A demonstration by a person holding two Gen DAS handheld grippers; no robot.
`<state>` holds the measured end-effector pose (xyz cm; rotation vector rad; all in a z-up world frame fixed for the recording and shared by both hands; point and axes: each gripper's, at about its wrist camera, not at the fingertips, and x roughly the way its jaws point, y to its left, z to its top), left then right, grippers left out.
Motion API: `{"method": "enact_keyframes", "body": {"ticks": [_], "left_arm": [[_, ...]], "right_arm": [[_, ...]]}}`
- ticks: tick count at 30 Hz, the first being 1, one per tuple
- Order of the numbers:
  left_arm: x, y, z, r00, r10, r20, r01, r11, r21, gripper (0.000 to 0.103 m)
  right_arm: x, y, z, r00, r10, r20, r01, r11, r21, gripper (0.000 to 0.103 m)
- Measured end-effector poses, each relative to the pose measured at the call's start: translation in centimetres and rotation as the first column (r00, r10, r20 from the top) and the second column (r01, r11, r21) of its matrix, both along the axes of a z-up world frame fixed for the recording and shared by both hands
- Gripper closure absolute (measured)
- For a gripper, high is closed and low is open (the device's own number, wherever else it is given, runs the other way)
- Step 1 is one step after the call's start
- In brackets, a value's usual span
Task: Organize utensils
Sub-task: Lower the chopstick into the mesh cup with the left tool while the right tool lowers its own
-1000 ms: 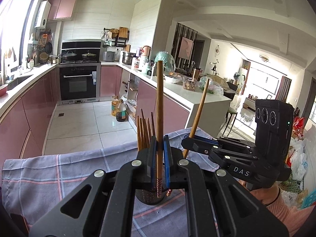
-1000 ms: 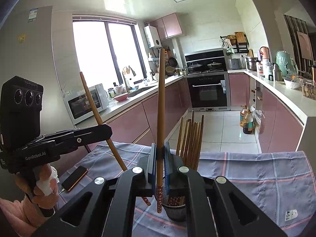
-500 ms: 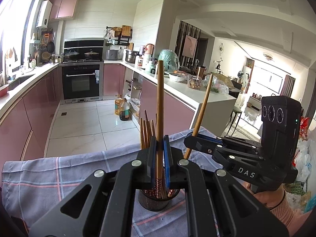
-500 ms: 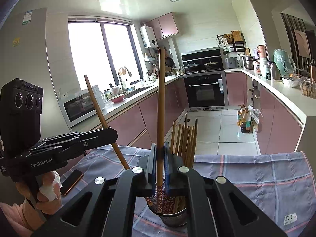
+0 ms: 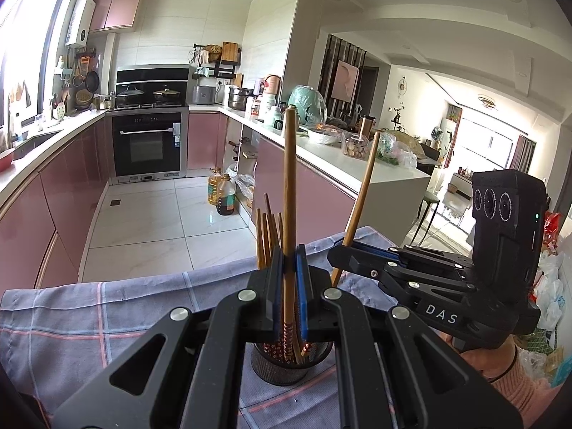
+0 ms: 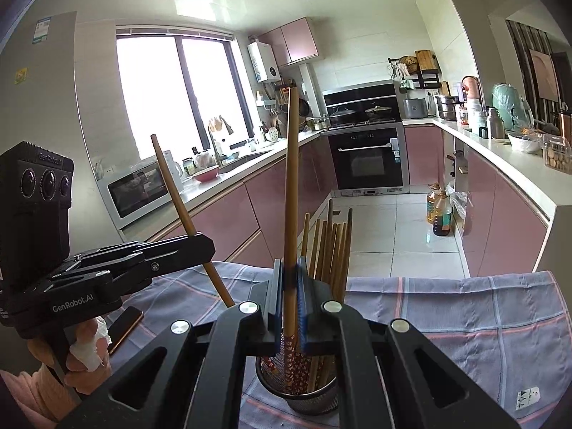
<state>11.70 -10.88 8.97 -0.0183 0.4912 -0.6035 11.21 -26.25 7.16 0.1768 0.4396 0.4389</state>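
Note:
A dark mesh utensil cup (image 5: 286, 364) (image 6: 300, 389) stands on a blue checked cloth (image 5: 89, 321) (image 6: 464, 321) and holds several wooden chopsticks (image 5: 266, 239) (image 6: 330, 250). My left gripper (image 5: 290, 279) is shut on one wooden chopstick (image 5: 289, 178), upright, its patterned tip inside the cup. My right gripper (image 6: 290, 286) is shut on another chopstick (image 6: 291, 178), its patterned tip also down in the cup. Each gripper shows in the other's view, the right (image 5: 343, 254) and the left (image 6: 203, 246), both close above the cup.
A phone (image 6: 125, 325) lies on the cloth by the left hand. Beyond the table edge are the tiled kitchen floor, pink cabinets, an oven (image 5: 146, 146) and oil bottles (image 5: 223, 196). A counter (image 5: 350, 164) with jars and bags runs on the right.
Both grippers have lowered their chopsticks, so the patterned tips now sit deeper inside the mesh cup. Both stay shut.

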Motion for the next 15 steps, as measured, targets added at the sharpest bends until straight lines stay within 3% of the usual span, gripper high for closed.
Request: {"method": "enact_keyframes", "body": {"ticks": [15], "left_arm": [[0.87, -0.56, 0.19, 1.0, -0.003, -0.031, 0.003, 1.0, 0.009, 0.095]], "right_arm": [[0.84, 0.13, -0.74, 1.0, -0.013, -0.024, 0.013, 1.0, -0.007, 0.097]]}}
